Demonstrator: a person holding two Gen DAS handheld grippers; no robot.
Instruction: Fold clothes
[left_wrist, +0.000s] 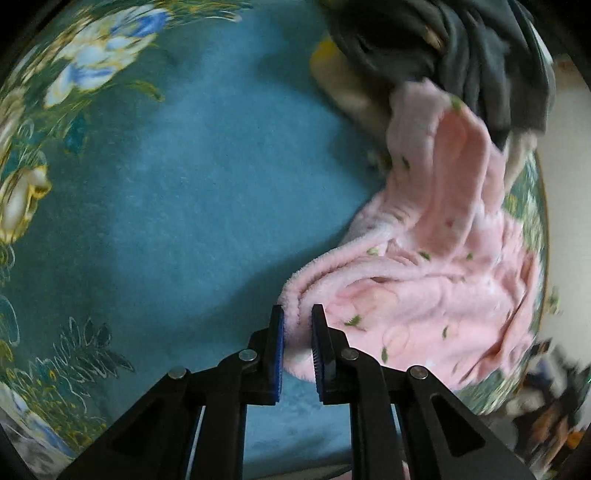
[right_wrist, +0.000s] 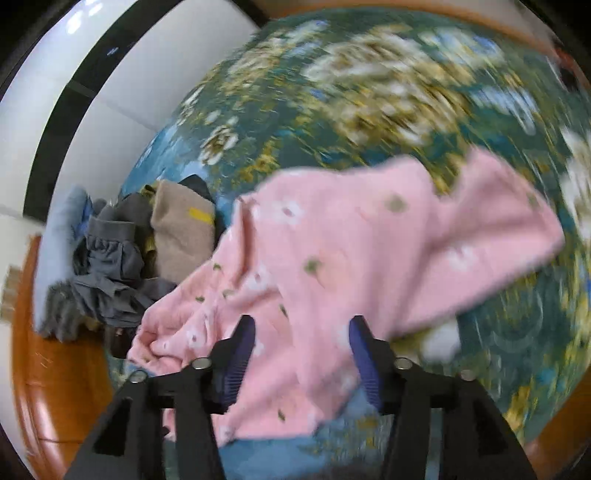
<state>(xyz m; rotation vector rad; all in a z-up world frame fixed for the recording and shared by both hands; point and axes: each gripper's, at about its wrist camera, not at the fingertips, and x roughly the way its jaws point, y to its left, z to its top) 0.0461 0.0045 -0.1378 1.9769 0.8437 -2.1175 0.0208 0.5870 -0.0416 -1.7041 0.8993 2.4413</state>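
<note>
A pink fleece garment (left_wrist: 436, 266) with small green leaf prints lies crumpled on a blue floral bedspread (left_wrist: 192, 192). My left gripper (left_wrist: 297, 314) is shut on the garment's rolled hem at its near left corner. In the right wrist view the same pink garment (right_wrist: 332, 251) spreads out, lifted and blurred. My right gripper (right_wrist: 302, 325) is open above it, its blue pads (right_wrist: 242, 350) wide apart with the cloth between and below them, not pinched.
A pile of other clothes lies beyond the pink garment: dark grey items (left_wrist: 480, 55), a beige one (right_wrist: 181, 229) and grey ones (right_wrist: 107, 258). The bed's wooden frame (right_wrist: 48, 376) and a white wall (right_wrist: 110, 92) are at the left.
</note>
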